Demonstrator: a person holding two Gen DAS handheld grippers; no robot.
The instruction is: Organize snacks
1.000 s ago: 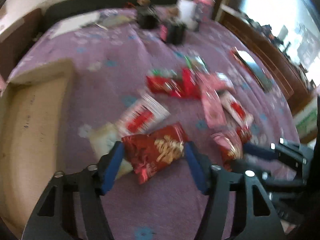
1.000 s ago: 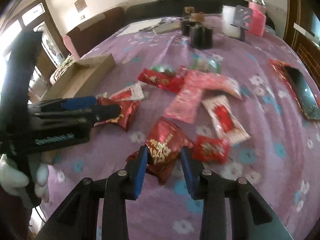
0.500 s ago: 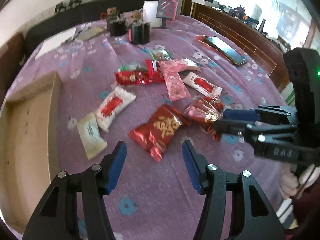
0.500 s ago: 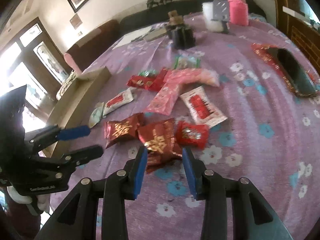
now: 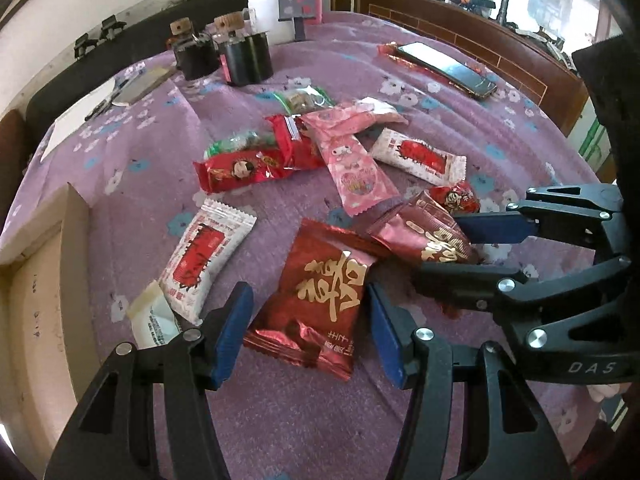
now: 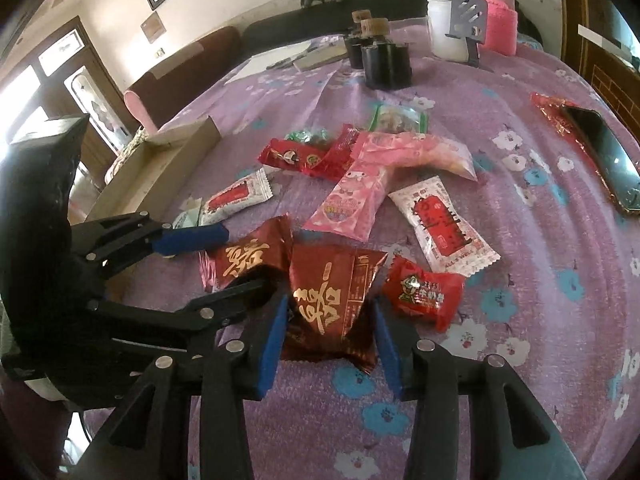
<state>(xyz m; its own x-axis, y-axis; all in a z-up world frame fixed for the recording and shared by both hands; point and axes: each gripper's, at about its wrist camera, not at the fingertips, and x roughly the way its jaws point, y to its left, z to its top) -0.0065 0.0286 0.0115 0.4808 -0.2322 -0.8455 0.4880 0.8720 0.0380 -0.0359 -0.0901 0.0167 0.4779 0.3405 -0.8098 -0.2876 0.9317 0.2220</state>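
Two dark red snack packets with gold characters lie side by side on the purple cloth. My left gripper [image 5: 307,334] is open and straddles one packet [image 5: 320,300], its blue pads just clear of the edges. My right gripper [image 6: 330,340] straddles the other packet [image 6: 332,300]; its jaws are opening and the packet rests on the cloth. Each gripper shows in the other's view: the right gripper [image 5: 440,252] around its packet [image 5: 424,236], the left gripper [image 6: 248,258] around its packet [image 6: 248,256]. An open cardboard box [image 5: 40,280] [image 6: 160,160] stands at the left.
Several more snacks lie beyond: white-and-red packets [image 5: 208,256] [image 6: 440,224], pink packets [image 5: 356,172], a red wrapper [image 5: 244,168], a small red candy pack [image 6: 424,292]. A phone [image 5: 444,66] lies far right. Black holders [image 5: 244,60] and a pink bottle [image 6: 498,16] stand at the back.
The left gripper has rolled and come forward, so the red packet now lies between its pads. The right gripper's jaws have widened around its packet.
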